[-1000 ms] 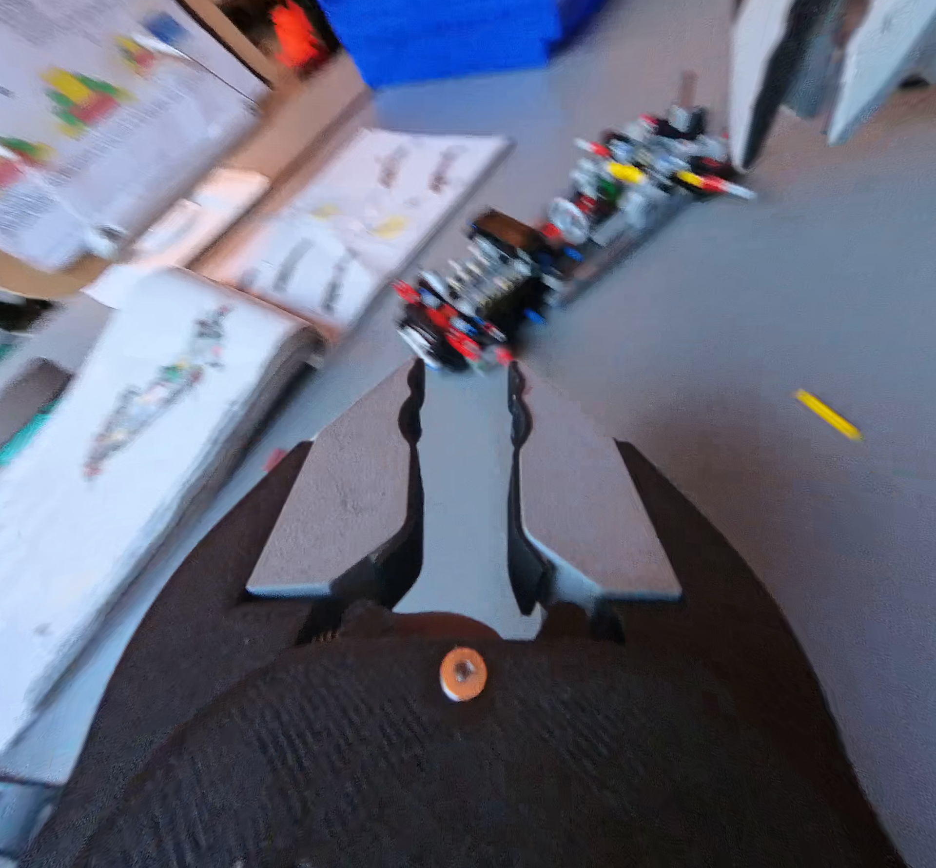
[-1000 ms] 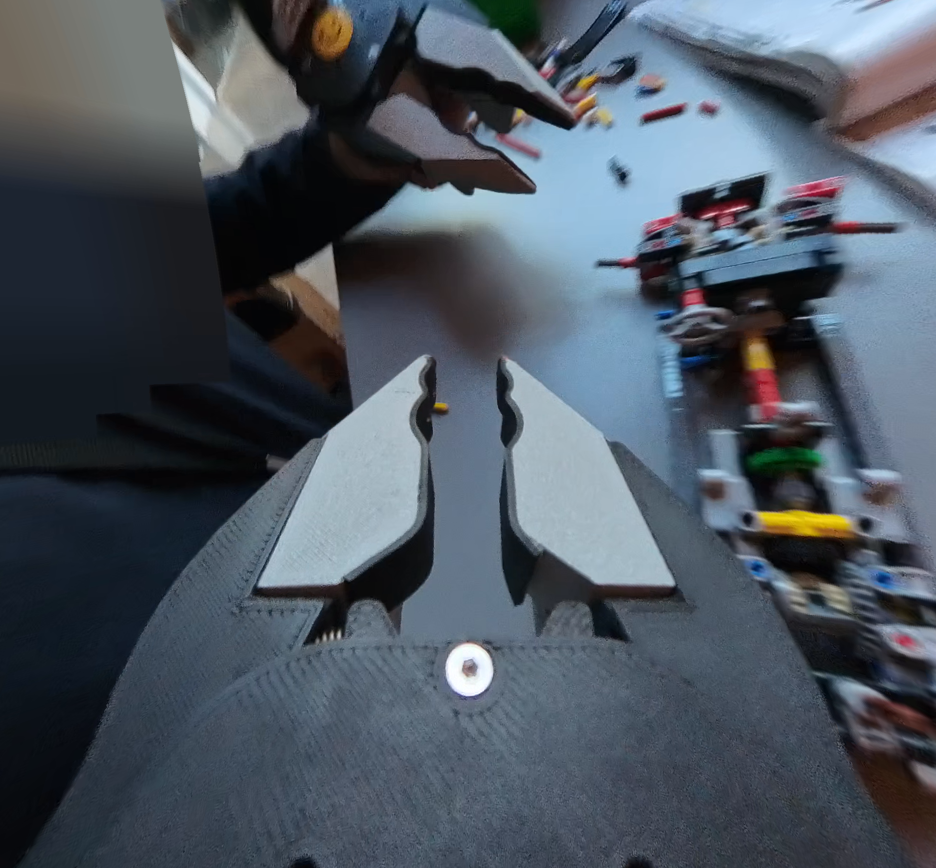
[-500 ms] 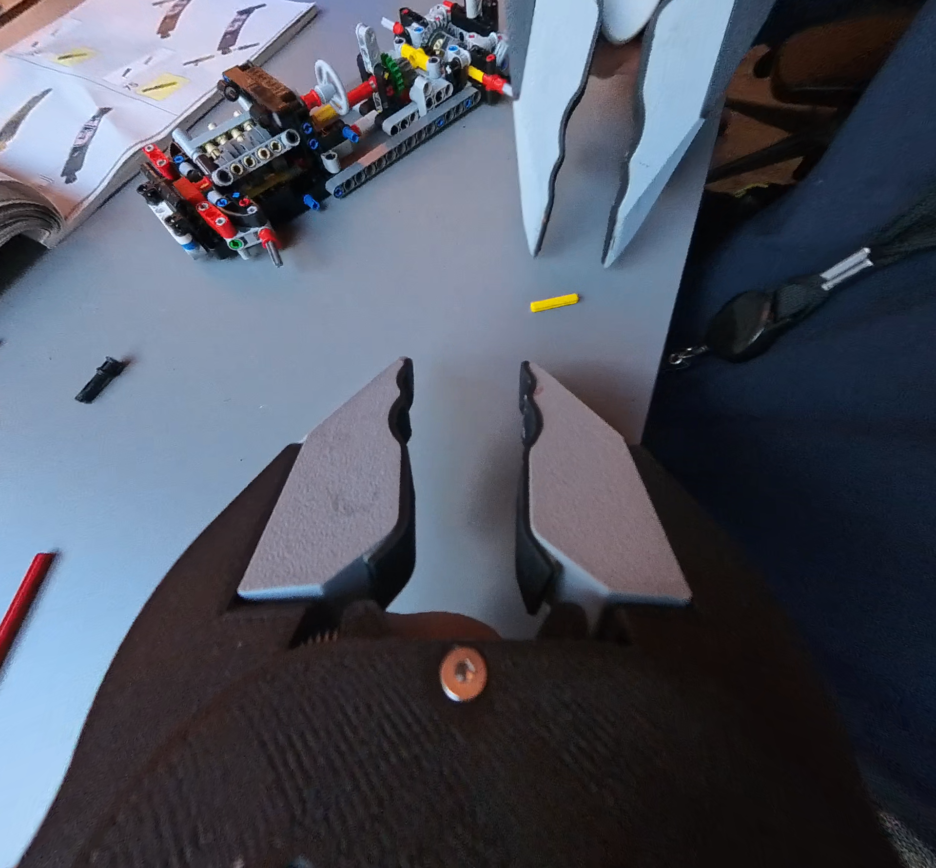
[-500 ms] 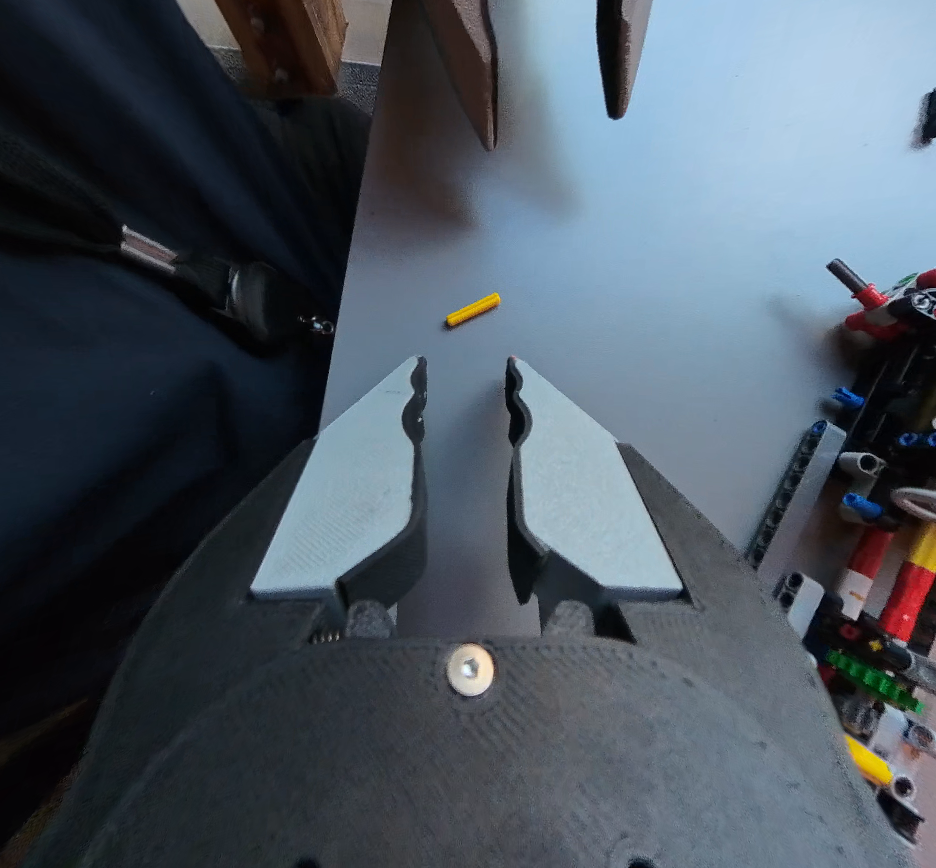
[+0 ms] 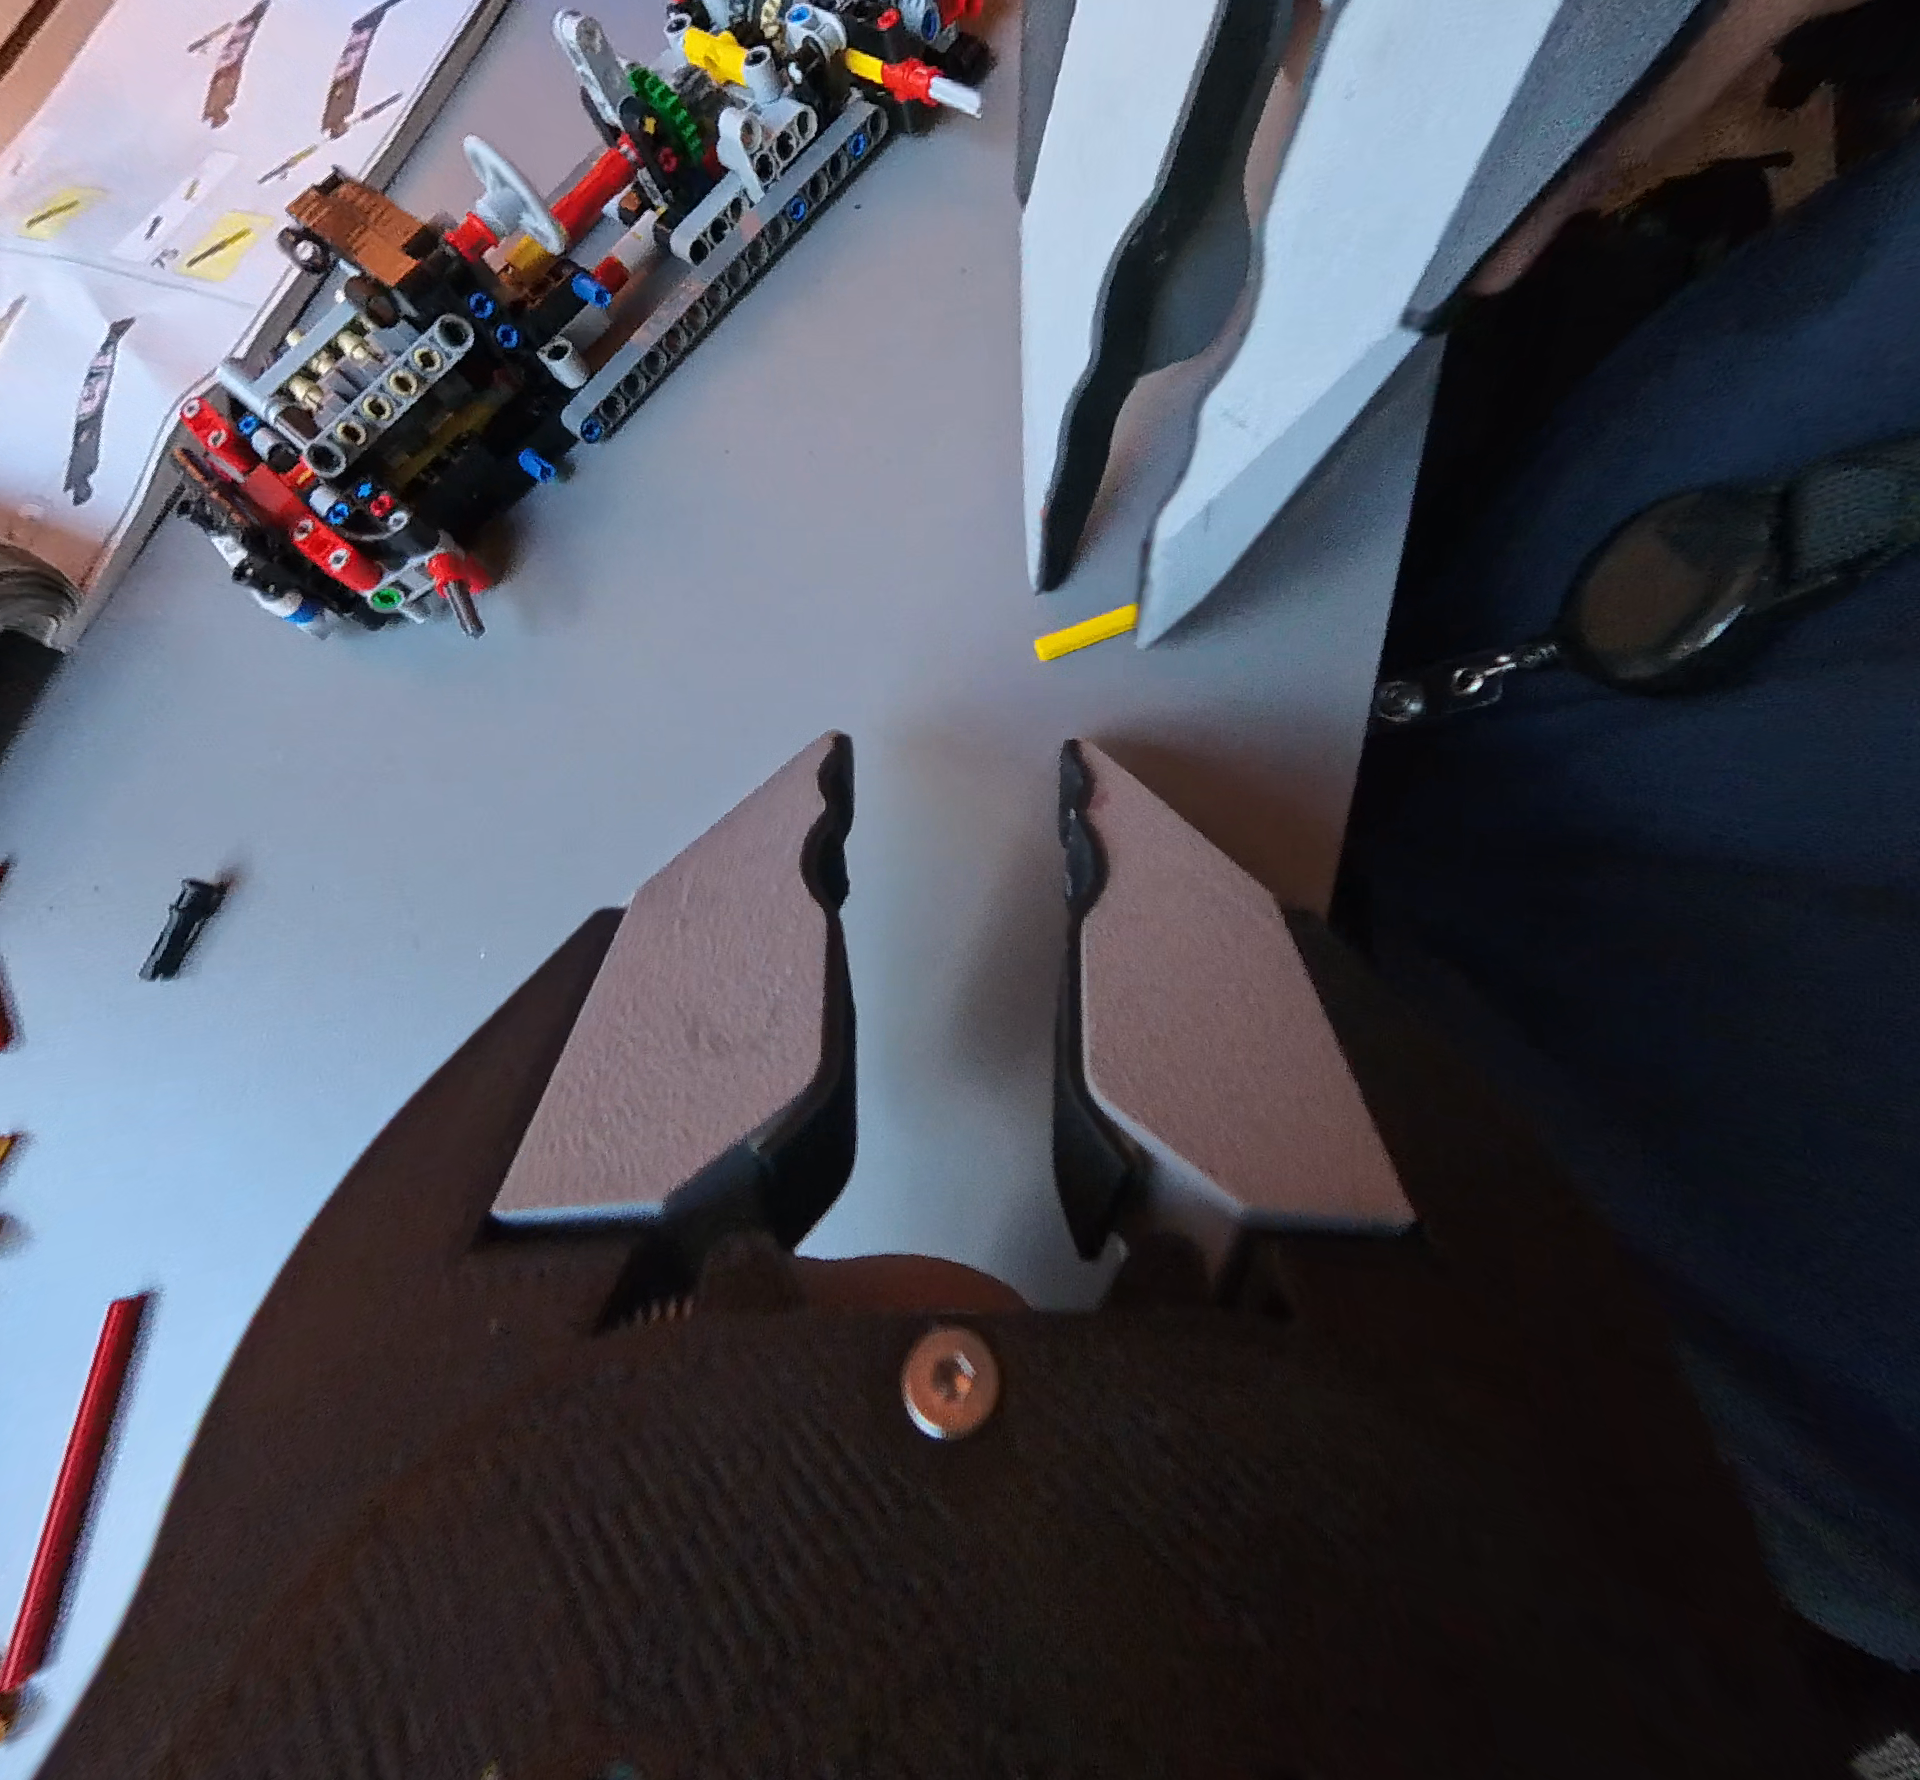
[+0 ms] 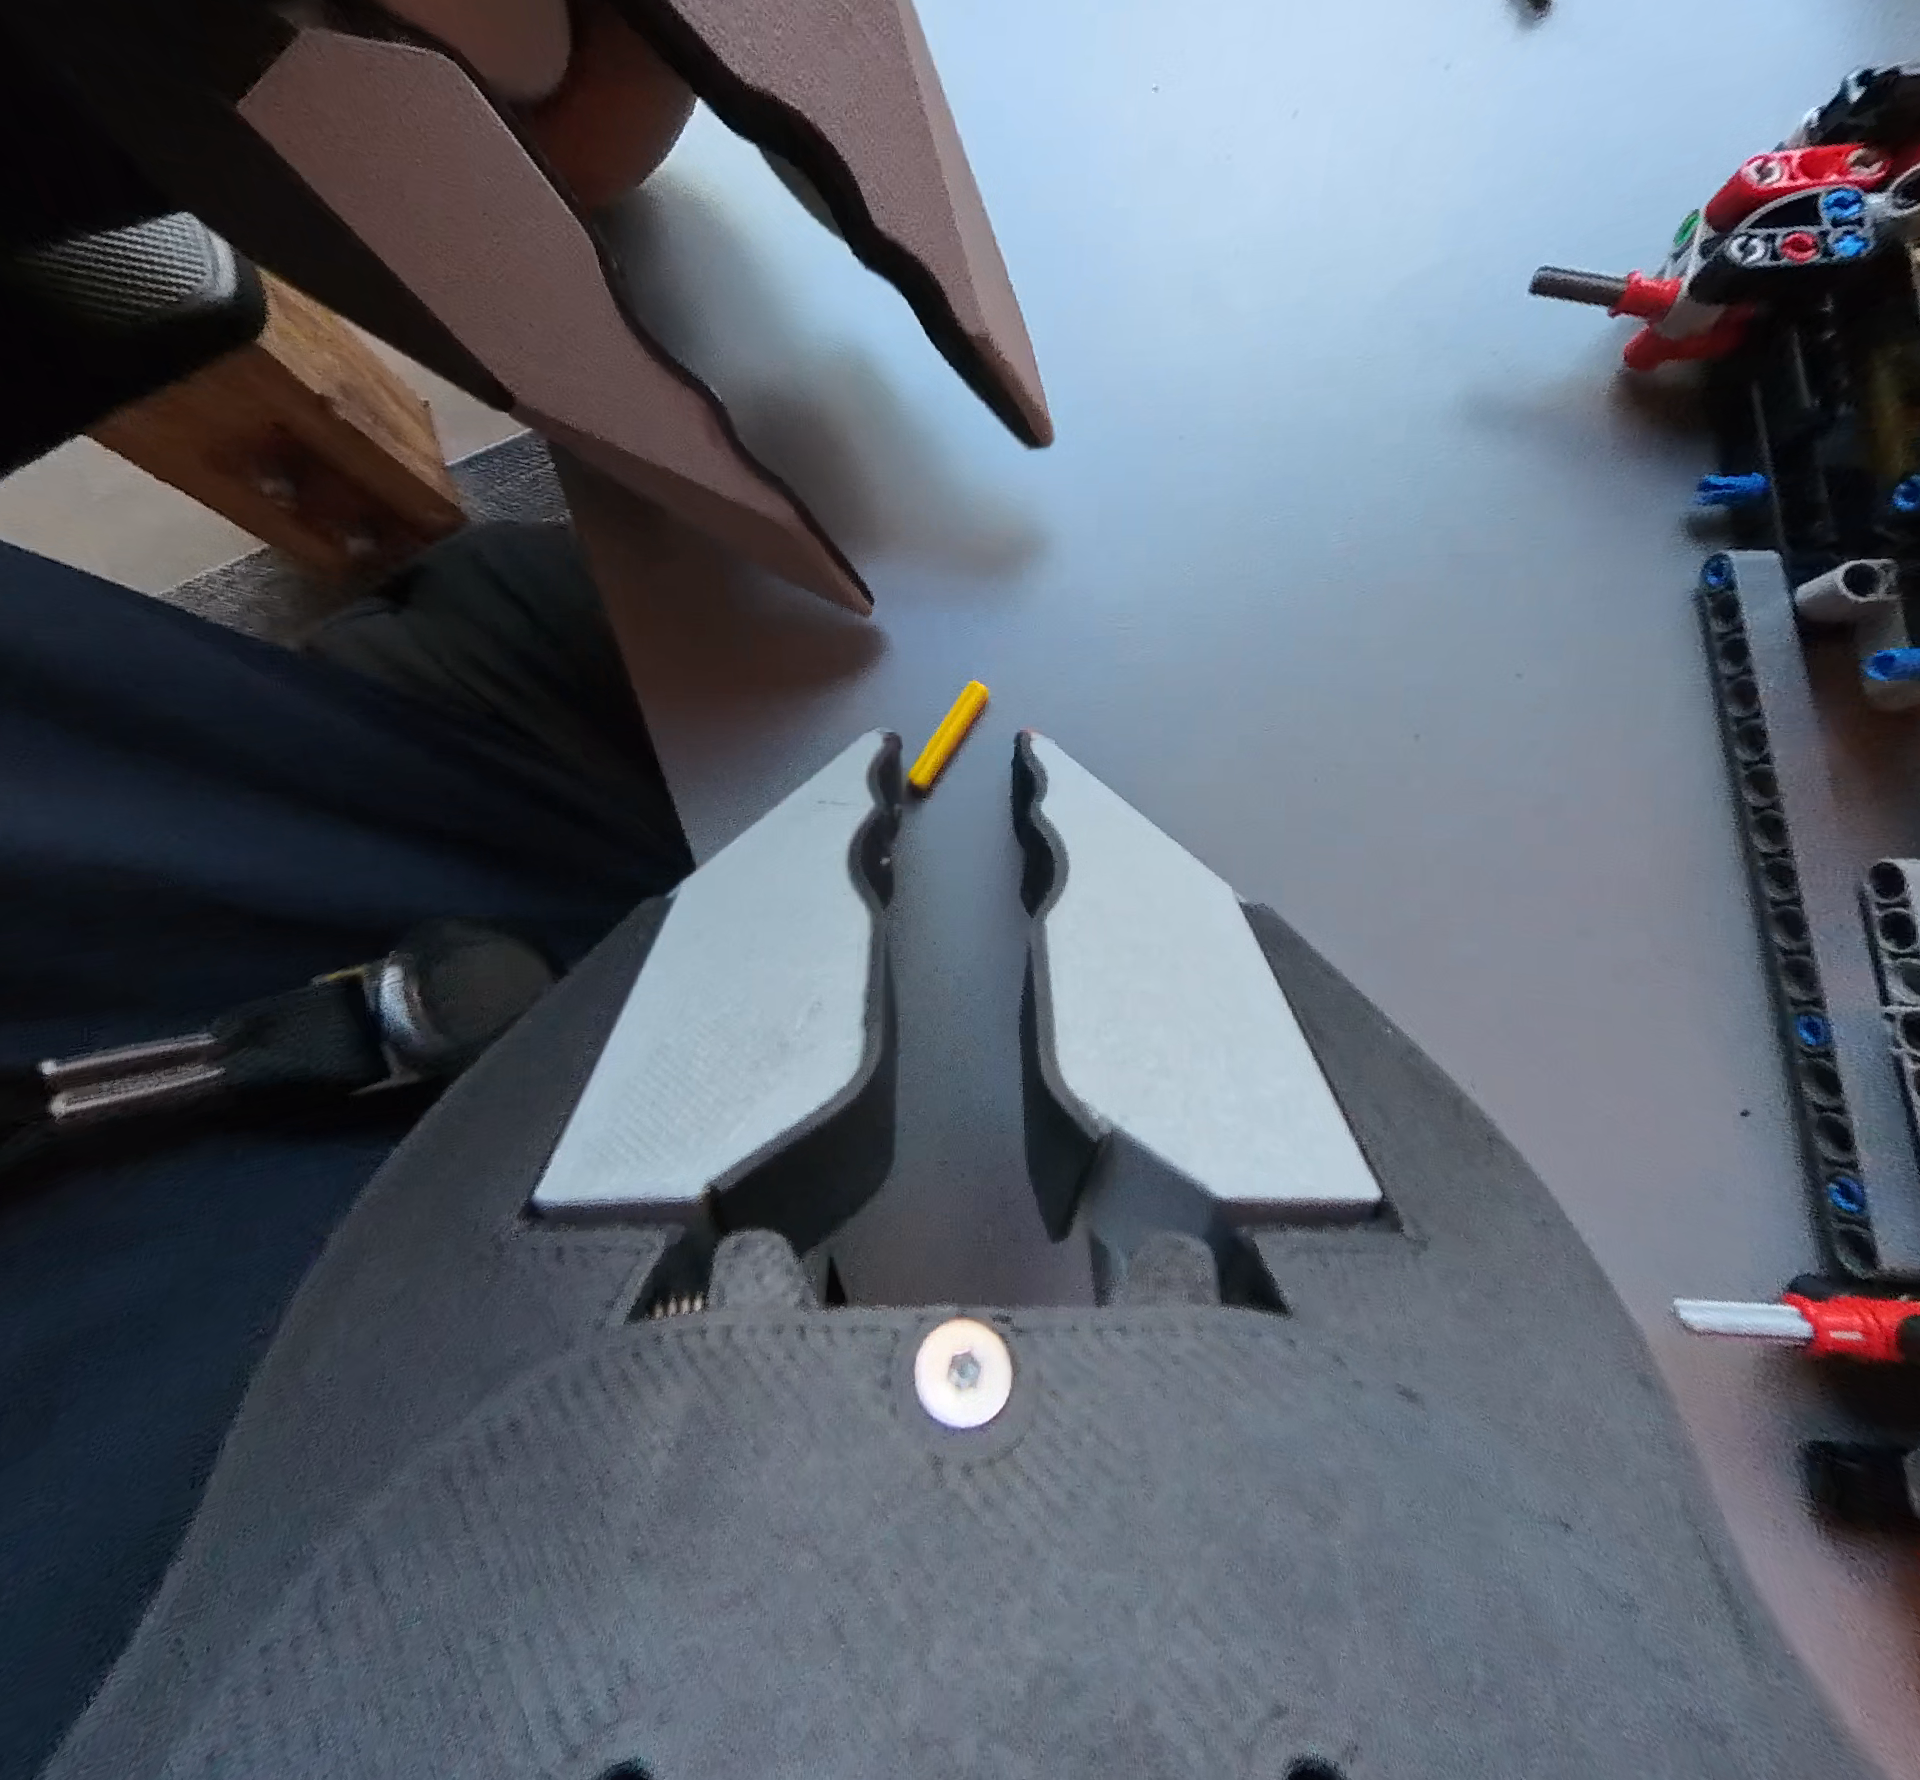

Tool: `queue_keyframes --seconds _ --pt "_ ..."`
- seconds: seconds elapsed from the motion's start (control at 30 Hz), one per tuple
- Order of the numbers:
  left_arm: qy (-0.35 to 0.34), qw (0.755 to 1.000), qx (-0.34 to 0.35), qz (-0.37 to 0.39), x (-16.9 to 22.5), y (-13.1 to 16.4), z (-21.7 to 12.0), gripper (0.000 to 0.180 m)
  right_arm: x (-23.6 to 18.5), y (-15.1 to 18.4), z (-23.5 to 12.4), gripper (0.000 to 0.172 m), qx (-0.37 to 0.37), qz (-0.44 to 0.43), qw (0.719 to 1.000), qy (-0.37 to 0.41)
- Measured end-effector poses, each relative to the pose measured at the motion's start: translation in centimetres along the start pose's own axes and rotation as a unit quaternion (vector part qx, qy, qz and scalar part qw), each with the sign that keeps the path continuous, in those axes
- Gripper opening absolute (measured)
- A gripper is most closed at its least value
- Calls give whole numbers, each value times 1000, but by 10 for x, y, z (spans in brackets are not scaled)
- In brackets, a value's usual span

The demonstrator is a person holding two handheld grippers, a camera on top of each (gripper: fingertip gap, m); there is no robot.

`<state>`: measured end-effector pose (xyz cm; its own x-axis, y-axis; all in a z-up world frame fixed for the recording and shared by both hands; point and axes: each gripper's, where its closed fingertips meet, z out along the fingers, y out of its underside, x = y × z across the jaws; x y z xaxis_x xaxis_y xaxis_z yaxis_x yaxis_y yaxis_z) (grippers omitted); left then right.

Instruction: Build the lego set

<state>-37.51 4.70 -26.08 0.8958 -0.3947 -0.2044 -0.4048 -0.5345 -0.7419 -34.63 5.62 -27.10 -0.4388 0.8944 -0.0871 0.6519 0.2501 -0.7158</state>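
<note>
The right gripper [image 6: 954, 754] has its fingers a little apart, low over the grey table [image 6: 1299, 504], with nothing held; a small yellow stick [image 6: 945, 735] lies flat on the table right at the tips, its near end just beside the left finger [image 6: 878, 764], and no finger presses on it; the left gripper [image 5: 954, 759] has its fingers wide and empty, near the stick but apart from it; the stick is tiny and slanted, so I think a closing finger could push it away or make it spin instead of catching it; it also lies close to the table edge, where a person in dark blue sits, so it could roll off; the table looks smooth; a brick-built car frame [image 5: 540, 276], an open booklet [image 5: 208, 120], a black peg [image 5: 182, 925] and a red rod [image 5: 73, 1481] lie farther off.
</note>
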Motion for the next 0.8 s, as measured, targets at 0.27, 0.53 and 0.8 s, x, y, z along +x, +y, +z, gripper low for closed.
queue_keyframes --seconds 0.27,0.53,0.8 --pt "20 997 -2 80 11 -8 13 35 -1 3 -3 1 10 37 998 -55" --pt "18 983 25 181 18 -34 27 15 6 -4 -26 0 53 136 977 -157" --pt "8 984 42 172 14 -49 37 2 21 -8 -42 0 97 175 965 -172"
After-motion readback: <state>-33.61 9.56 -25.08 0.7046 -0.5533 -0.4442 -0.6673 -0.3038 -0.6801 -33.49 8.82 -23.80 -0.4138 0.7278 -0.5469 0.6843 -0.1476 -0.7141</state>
